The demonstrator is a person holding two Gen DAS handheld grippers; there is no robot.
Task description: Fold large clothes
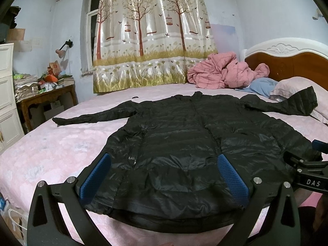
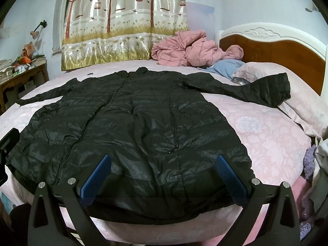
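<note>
A long black quilted jacket (image 1: pixel 184 135) lies flat on the pink bed, front up, hem toward me and both sleeves spread out sideways. My left gripper (image 1: pixel 164 160) hovers over the left half of the hem, wide open, nothing between its blue pads. My right gripper (image 2: pixel 164 160) hangs over the right half of the same jacket (image 2: pixel 127 119), also wide open and holding nothing. The right gripper's black body (image 1: pixel 307 168) shows at the right edge of the left wrist view. The right sleeve's cuff (image 2: pixel 274 86) rests on a pillow.
A pink floral sheet (image 2: pixel 266 135) covers the bed. Crumpled pink bedding (image 1: pixel 223 71), a blue cloth (image 1: pixel 260 86) and a pillow (image 2: pixel 303 104) lie by the wooden headboard (image 2: pixel 276 47). A cluttered side table (image 1: pixel 45 94) and white drawers (image 1: pixel 6 94) stand at the left.
</note>
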